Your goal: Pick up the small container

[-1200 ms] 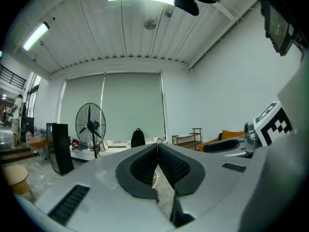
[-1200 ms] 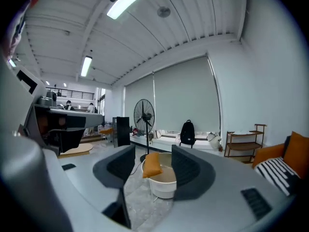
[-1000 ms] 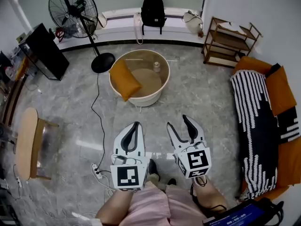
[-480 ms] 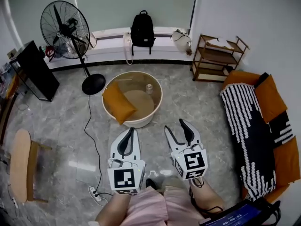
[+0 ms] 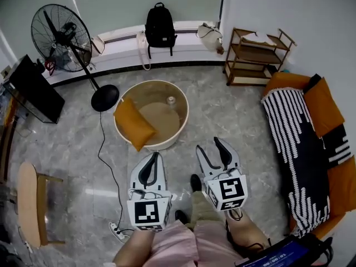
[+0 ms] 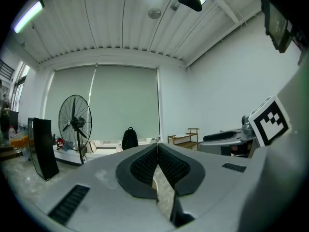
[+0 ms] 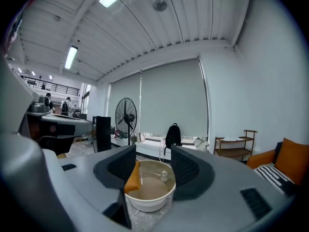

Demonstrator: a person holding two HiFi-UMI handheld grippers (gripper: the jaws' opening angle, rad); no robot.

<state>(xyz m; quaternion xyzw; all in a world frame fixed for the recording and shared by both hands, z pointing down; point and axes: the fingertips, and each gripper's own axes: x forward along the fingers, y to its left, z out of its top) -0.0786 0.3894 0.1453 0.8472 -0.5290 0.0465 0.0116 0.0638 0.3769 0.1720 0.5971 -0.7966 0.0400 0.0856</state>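
- A black box [image 5: 30, 90] stands at the far left. The small things beside it are too blurry to make out.
- A big fan [image 5: 60, 31] stands on a pole near the back wall. A thin black cord [image 5: 105, 160] runs over the floor to a white plug strip [image 5: 117, 231].
- The round bench [image 5: 129, 139] is a white ring on the floor, in front of both tongs and well apart from them. An orange cushion [image 5: 133, 123] leans at its left side.
- The small container [image 5: 171, 100] stands inside the ring, near the back rim. It is pale and tiny. I cannot tell if it stands on a clear top or down on the bottom.
- The left tongs [image 5: 155, 157] are closed tight, tip against tip, with nothing in them. Their own body hides most of the floor in the left gripper view.
- A black backpack [image 5: 159, 24] leans on the back ledge.
- The right tongs [image 5: 210, 147] are wide apart and hold nothing. In the right gripper view the round bench and the small container show in the gap, far off.
- Each of the tongs has a cube with black and white squares, not words.
- A wooden shelf [image 5: 255, 57] stands by the right wall.
- A sofa with a striped blanket [image 5: 295, 154] is cut off at the right edge.
- A screen [image 5: 278, 255] at the bottom right shows numbers too small to read.
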